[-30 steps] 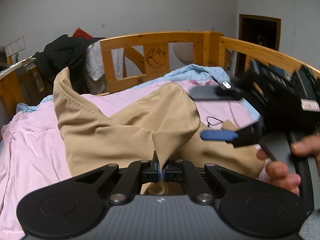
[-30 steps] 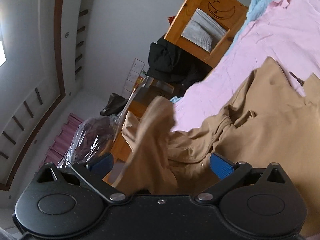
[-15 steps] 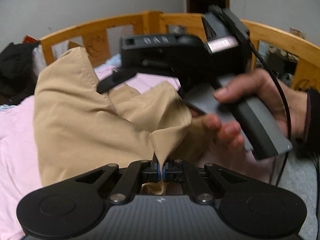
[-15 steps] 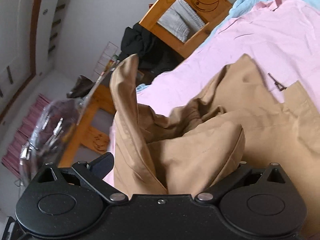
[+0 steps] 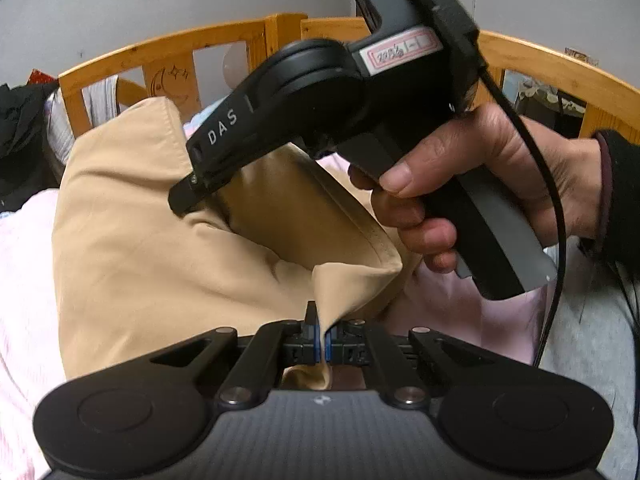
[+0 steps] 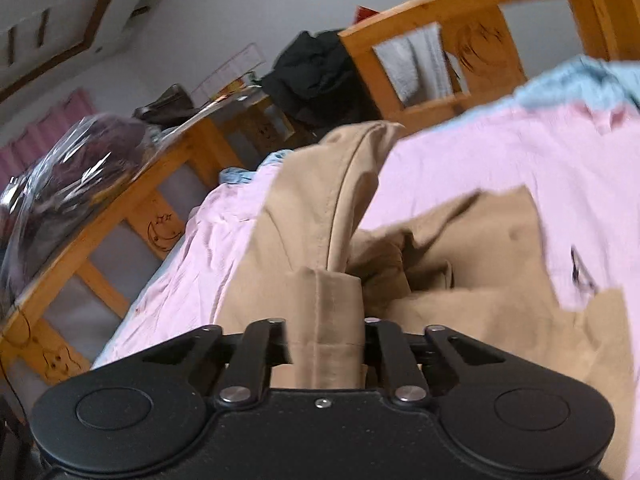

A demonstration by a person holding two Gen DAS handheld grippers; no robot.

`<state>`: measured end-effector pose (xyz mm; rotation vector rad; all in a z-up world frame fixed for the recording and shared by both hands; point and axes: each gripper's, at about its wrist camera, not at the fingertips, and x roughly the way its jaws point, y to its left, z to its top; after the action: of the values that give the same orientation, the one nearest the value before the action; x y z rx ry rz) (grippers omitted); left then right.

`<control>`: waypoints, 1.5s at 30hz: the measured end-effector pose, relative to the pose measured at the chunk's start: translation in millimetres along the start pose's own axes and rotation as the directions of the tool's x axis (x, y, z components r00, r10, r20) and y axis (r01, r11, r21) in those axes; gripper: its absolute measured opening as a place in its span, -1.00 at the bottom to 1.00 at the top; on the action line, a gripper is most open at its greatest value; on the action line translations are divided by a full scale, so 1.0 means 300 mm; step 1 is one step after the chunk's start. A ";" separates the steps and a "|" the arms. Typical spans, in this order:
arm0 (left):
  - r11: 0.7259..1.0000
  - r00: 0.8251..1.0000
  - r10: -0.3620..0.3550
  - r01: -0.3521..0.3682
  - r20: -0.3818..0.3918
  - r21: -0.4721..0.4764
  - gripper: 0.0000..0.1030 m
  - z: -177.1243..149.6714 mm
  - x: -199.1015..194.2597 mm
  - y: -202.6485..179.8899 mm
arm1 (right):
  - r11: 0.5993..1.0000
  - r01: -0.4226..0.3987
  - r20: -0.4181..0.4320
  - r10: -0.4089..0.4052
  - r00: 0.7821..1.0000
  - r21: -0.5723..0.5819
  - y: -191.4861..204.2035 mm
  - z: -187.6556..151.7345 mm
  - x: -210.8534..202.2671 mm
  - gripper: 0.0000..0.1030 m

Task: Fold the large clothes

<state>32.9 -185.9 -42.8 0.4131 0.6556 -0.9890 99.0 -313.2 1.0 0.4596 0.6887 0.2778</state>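
Evidently, one tan garment (image 5: 152, 264) was under handling, draped across the pink sheet (image 6: 500, 160) of the wooden bed frame (image 5: 224, 36). The left gripper (image 5: 323, 340) had its jaws pinched together on a corner fold, the cloth rising directly ahead of the claw. The right gripper (image 6: 324, 344) was clamped on a thick hemmed band of the same garment (image 6: 324, 312), whose seamed length ran straight away from it toward the headboard. Both tools held adjoining edges, close together; the right hand (image 5: 480, 184) and its tool stood just above the left one. Judged from this, the next move depends on carrying both held edges together across the body of the garment. Counted: one garment, two grippers, one hand visible.
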 end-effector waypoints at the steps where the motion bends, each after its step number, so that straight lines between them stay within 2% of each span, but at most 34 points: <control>1: 1.000 1.000 0.001 -0.001 0.011 0.008 -0.99 0.011 0.000 -0.003 | 1.000 -0.005 -0.001 0.005 1.000 -0.016 0.007 0.018 -0.009 -0.79; 5: 0.999 0.998 -0.017 0.016 0.054 0.031 -0.93 0.081 0.024 -0.021 | 0.996 0.018 -0.033 -0.021 0.999 -0.090 0.012 0.113 -0.036 -0.82; 8: 0.998 0.998 -0.050 0.049 0.031 0.025 -0.79 0.112 0.030 -0.032 | 0.977 0.073 -0.067 -0.088 0.994 -0.199 0.003 0.147 -0.044 -0.82; 10: 0.993 0.993 -0.117 0.117 0.018 -0.010 -0.41 0.114 0.014 -0.018 | 0.960 0.111 -0.097 -0.139 0.986 -0.256 -0.015 0.137 -0.032 -0.82; 11: 0.988 0.989 -0.148 0.149 0.015 -0.032 -0.01 0.111 0.002 -0.007 | 0.952 0.123 -0.106 -0.158 0.982 -0.279 -0.026 0.124 -0.024 -0.82; 12: 0.985 0.987 -0.162 0.162 0.019 -0.054 0.22 0.104 -0.013 0.007 | 0.945 0.133 -0.114 -0.174 0.978 -0.298 -0.040 0.109 -0.014 -0.82; 14: 0.978 0.983 -0.180 0.183 0.040 -0.097 0.26 0.079 -0.057 0.047 | 0.940 0.146 -0.128 -0.193 0.973 -0.309 -0.078 0.077 0.009 -0.82; 15: 0.976 0.983 -0.178 0.182 0.044 -0.118 0.26 0.063 -0.084 0.060 | 0.939 0.150 -0.131 -0.198 0.971 -0.310 -0.096 0.063 0.020 -0.81; 17: 0.977 0.990 -0.124 0.134 0.064 -0.169 0.33 0.037 -0.141 0.115 | 0.933 0.166 -0.132 -0.217 0.967 -0.319 -0.118 0.053 0.038 -0.81; 18: 0.976 0.993 -0.085 0.100 0.084 -0.195 0.41 0.025 -0.169 0.143 | 0.924 0.185 -0.127 -0.239 0.963 -0.335 -0.117 0.055 0.043 -0.81; 20: 0.956 0.991 0.020 0.020 0.133 -0.293 0.54 0.003 -0.221 0.223 | 0.890 0.227 -0.093 -0.285 0.954 -0.396 -0.087 0.065 0.038 -0.82; 22: 0.922 0.987 0.094 -0.038 0.128 -0.386 0.55 -0.024 -0.236 0.290 | 0.838 0.262 -0.053 -0.325 0.944 -0.478 -0.057 0.064 0.037 -0.82; 24: 0.875 0.991 0.117 -0.072 0.064 -0.478 0.55 -0.040 -0.201 0.368 | 0.821 0.270 -0.057 -0.343 0.937 -0.503 -0.058 0.053 0.058 -0.82; 26: 0.839 0.997 0.075 -0.069 -0.010 -0.540 0.54 -0.057 -0.139 0.426 | 0.796 0.280 -0.058 -0.366 0.929 -0.537 -0.064 0.023 0.079 -0.80; 29: 0.790 0.997 0.006 -0.052 -0.078 -0.610 0.51 -0.103 -0.068 0.479 | 0.749 0.297 -0.043 -0.397 0.917 -0.592 -0.067 -0.022 0.094 -0.75; 31: 0.767 0.996 -0.021 -0.038 -0.084 -0.641 0.53 -0.128 -0.040 0.490 | 0.756 0.303 -0.040 -0.397 0.917 -0.580 -0.067 -0.014 0.078 -0.65; 33: 0.756 0.996 -0.027 -0.034 -0.083 -0.653 0.53 -0.145 -0.034 0.506 | 0.783 0.317 -0.058 -0.409 0.911 -0.535 -0.073 0.015 0.046 -0.33; 35: 0.744 0.996 -0.035 -0.026 -0.078 -0.667 0.53 -0.166 -0.027 0.513 | 0.796 0.339 -0.059 -0.423 0.904 -0.502 -0.072 0.066 0.005 -0.13; 38: 0.732 0.996 -0.037 -0.026 -0.078 -0.681 0.56 -0.174 -0.007 0.513 | 0.778 0.379 0.016 -0.430 0.903 -0.501 -0.031 0.151 -0.033 0.03; 39: 0.730 0.996 -0.038 -0.027 -0.081 -0.683 0.58 -0.174 -0.001 0.512 | 0.777 0.375 0.036 -0.416 0.909 -0.505 -0.010 0.181 -0.028 0.09; 42: 0.730 0.995 -0.037 -0.033 -0.088 -0.682 0.63 -0.168 0.004 0.502 | 0.800 0.303 0.030 -0.337 0.941 -0.517 0.062 0.245 0.056 0.12; 43: 0.729 0.996 -0.039 -0.030 -0.085 -0.684 0.63 -0.170 0.007 0.505 | 0.819 0.256 -0.007 -0.302 0.953 -0.513 0.086 0.257 0.107 0.12; 45: 0.723 0.996 -0.040 -0.030 -0.084 -0.690 0.65 -0.175 0.007 0.502 | 0.852 0.178 -0.095 -0.256 0.962 -0.493 0.119 0.261 0.216 0.07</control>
<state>147.6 -81.0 -78.7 -0.2169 1.0585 -0.6588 195.8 -281.4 36.5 -0.1223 0.7897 0.2608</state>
